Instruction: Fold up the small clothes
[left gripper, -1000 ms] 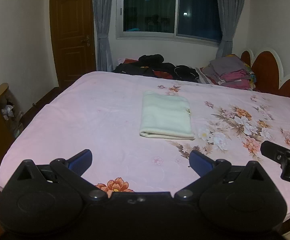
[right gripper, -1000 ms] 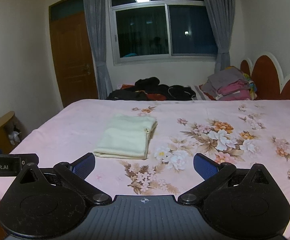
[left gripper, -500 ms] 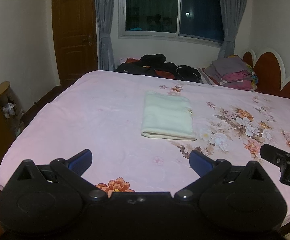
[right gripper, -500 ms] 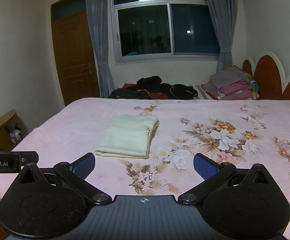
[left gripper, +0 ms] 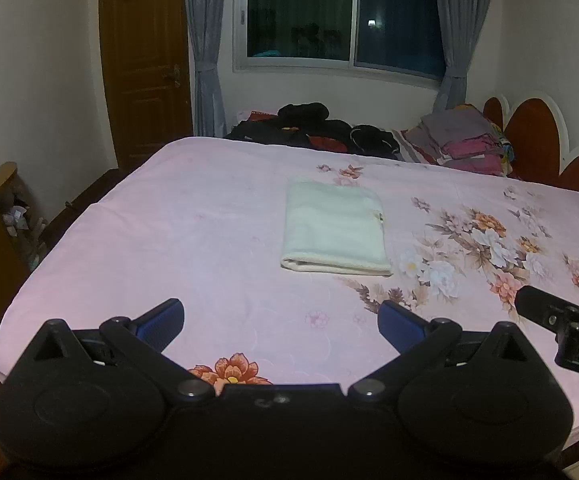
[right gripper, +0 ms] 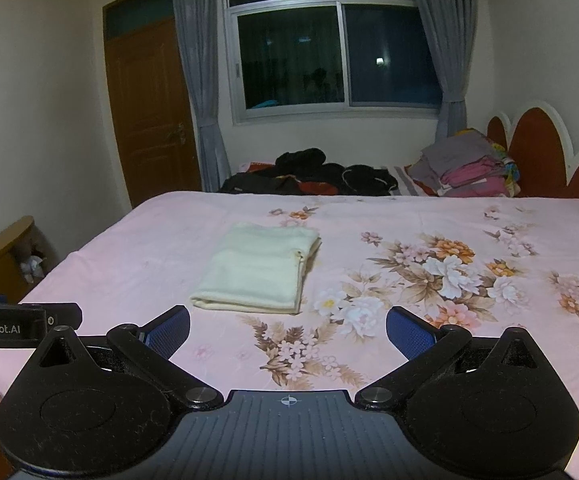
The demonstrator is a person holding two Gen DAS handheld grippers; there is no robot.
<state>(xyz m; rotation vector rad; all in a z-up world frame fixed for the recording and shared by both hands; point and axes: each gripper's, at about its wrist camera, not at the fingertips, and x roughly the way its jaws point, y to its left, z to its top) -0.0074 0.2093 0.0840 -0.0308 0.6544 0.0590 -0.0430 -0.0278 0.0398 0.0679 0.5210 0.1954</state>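
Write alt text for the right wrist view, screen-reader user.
A folded cream cloth lies on a pink floral bedsheet, beyond the open, empty right gripper. Dark clothes and a folded stack sit at the far edge under a night window.

Left gripper [left gripper: 280,316]: its two blue fingers are spread wide apart, with nothing between them. It hangs over the near edge of the bed.
Right gripper [left gripper: 569,316]: only a bit of it pokes in at the right edge, black with a blue tip.
Folded cloth [left gripper: 335,229]: pale, neat and flat, lying alone in the middle of the bed, well apart from both grippers.
Bed [left gripper: 177,224]: a pink sheet with big flowers on the right side.
Dark clothes [left gripper: 313,126]: a messy heap at the far edge of the bed.
Folded pile [left gripper: 463,140]: grey and pink things stacked at the far right.
Window [left gripper: 341,20]: dark outside, grey curtains on both sides.
Door [left gripper: 145,64]: brown wood, closed.
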